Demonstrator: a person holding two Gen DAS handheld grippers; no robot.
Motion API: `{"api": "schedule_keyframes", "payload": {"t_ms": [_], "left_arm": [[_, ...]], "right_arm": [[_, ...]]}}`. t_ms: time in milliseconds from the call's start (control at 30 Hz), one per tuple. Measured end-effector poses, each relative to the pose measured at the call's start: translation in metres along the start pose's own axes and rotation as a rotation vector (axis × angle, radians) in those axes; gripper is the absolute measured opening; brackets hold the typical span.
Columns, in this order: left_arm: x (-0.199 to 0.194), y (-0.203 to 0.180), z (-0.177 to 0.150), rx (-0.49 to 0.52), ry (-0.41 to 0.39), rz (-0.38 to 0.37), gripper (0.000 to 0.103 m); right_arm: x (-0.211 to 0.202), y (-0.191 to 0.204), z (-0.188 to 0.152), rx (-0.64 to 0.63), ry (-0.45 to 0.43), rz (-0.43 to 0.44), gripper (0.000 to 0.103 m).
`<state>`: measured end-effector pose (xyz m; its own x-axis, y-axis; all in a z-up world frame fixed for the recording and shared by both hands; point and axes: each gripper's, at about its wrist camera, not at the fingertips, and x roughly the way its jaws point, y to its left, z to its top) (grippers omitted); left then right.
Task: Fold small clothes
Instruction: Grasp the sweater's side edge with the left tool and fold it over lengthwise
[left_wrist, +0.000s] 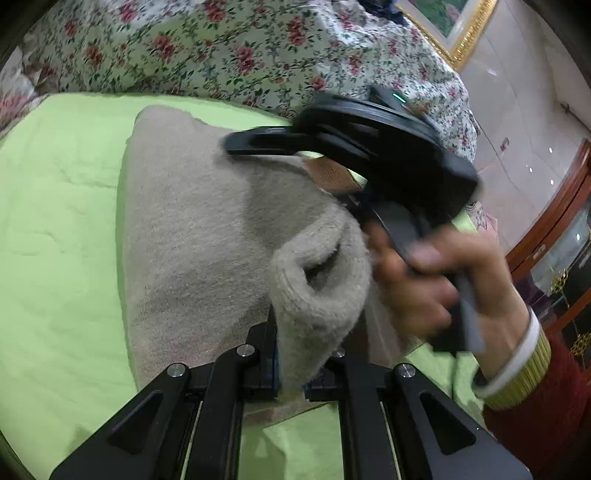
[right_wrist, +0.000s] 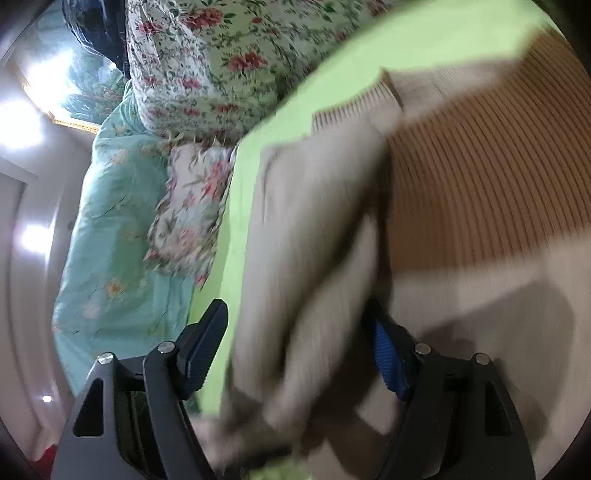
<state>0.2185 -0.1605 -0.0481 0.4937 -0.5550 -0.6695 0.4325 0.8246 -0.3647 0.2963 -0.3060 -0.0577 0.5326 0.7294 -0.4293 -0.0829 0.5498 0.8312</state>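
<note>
**Beige knit garment, mid-fold, on green sheet**

Item: small beige sweater (left_wrist: 192, 229), fuzzy knit with a ribbed tan panel (right_wrist: 480, 192). It lies spread on the green sheet (left_wrist: 55, 221) of a bed, giving it a flat surface to crease against.

Left gripper (left_wrist: 291, 354): narrowed onto a rolled cuff or hem of the sweater, which bulges up between the fingers. The pinch sits at an edge, probably so that part can be carried over the body of the garment.

Right gripper (right_wrist: 295, 354): jaws set wide, with a thick layer of the knit lying between them; whether the pads actually press it cannot be told through the blur. In the left view it reaches over the sweater's far side, held in the person's right hand (left_wrist: 424, 280), likely to take or steady a second edge.

Surroundings: floral quilt (left_wrist: 207, 48) bunched beyond the sheet, well apart from the work.
</note>
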Motion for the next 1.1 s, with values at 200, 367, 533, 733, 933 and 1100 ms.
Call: {"api": "schedule_keyframes", "payload": {"t_ms": [200, 367, 533, 733, 933, 1100], "left_arm": [[-0.024, -0.024, 0.010, 0.074, -0.054, -0.033, 0.007], [-0.004, -0.064, 0.014, 0.120, -0.043, -0.134, 0.007], [0.042, -0.096, 0.003, 0.144, 0.035, -0.189, 0.007], [0.082, -0.119, -0.011, 0.202, 0.110, -0.149, 0.007], [0.095, -0.104, -0.010, 0.119, 0.173, -0.159, 0.011], [0.055, -0.089, -0.023, 0.080, 0.167, -0.198, 0.044]], "right_arm": [[-0.020, 0.032, 0.026, -0.144, -0.107, -0.067, 0.016], [-0.088, 0.040, 0.017, -0.240, -0.203, -0.113, 0.016], [-0.129, -0.029, 0.006, -0.149, -0.219, -0.250, 0.016], [-0.139, -0.076, -0.003, -0.090, -0.213, -0.298, 0.016], [-0.130, -0.085, 0.001, -0.068, -0.196, -0.335, 0.022], [-0.156, -0.077, -0.023, -0.024, -0.260, -0.355, 0.035]]}}
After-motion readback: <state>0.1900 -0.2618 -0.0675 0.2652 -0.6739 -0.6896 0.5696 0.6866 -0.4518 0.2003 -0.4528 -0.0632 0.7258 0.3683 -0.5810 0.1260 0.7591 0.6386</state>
